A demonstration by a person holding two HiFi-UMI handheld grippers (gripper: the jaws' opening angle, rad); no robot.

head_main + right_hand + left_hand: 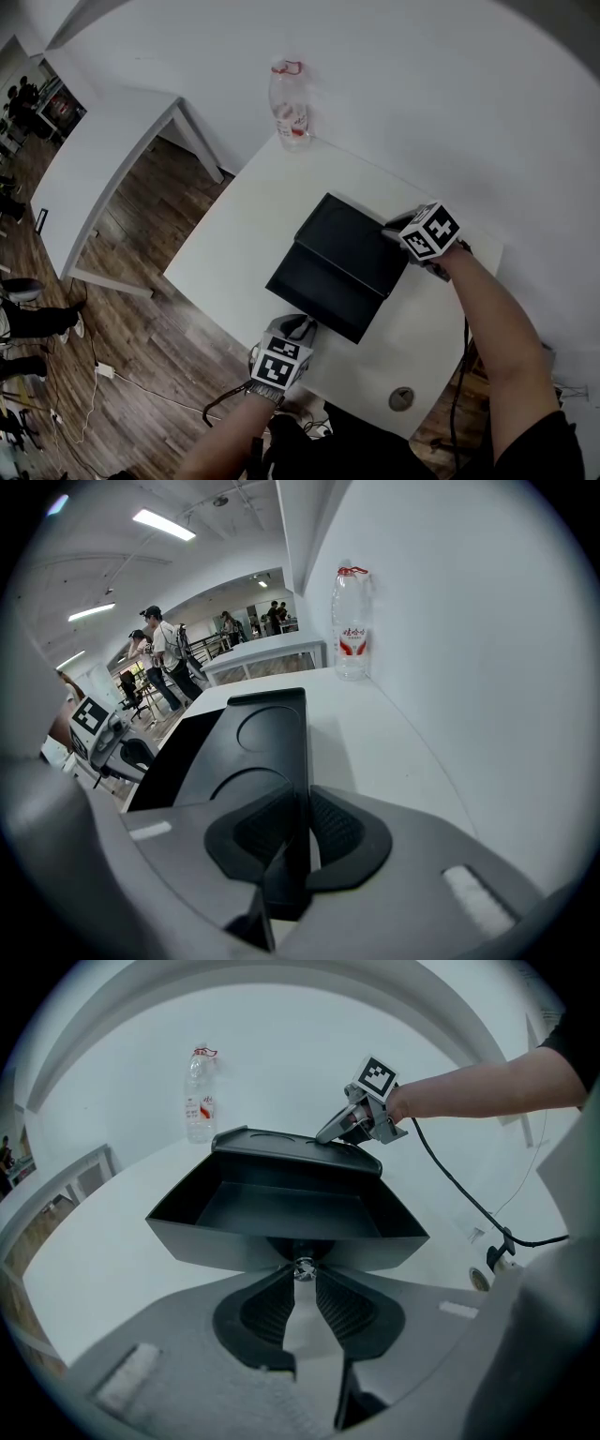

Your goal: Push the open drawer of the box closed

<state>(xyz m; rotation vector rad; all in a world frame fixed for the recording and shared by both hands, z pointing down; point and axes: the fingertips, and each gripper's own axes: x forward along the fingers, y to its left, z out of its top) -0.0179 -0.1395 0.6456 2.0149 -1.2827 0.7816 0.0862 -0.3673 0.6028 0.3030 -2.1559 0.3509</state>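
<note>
Box [281,1140] dead ahead of left gripper [303,1275]; right gripper [305,803] clamped on its far edge. Open drawer [281,1208] juts toward left gripper, slide axis straight along its jaws. Left nearer: tips seemingly pinching knob [302,1268].

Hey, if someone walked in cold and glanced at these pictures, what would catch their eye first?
A black box sits in the middle of the white table, its drawer pulled out toward the near side. The left gripper has its jaws on the small knob at the drawer's front, and the right gripper clamps the box's right edge. A water bottle stands alone at the table's far corner.
</note>
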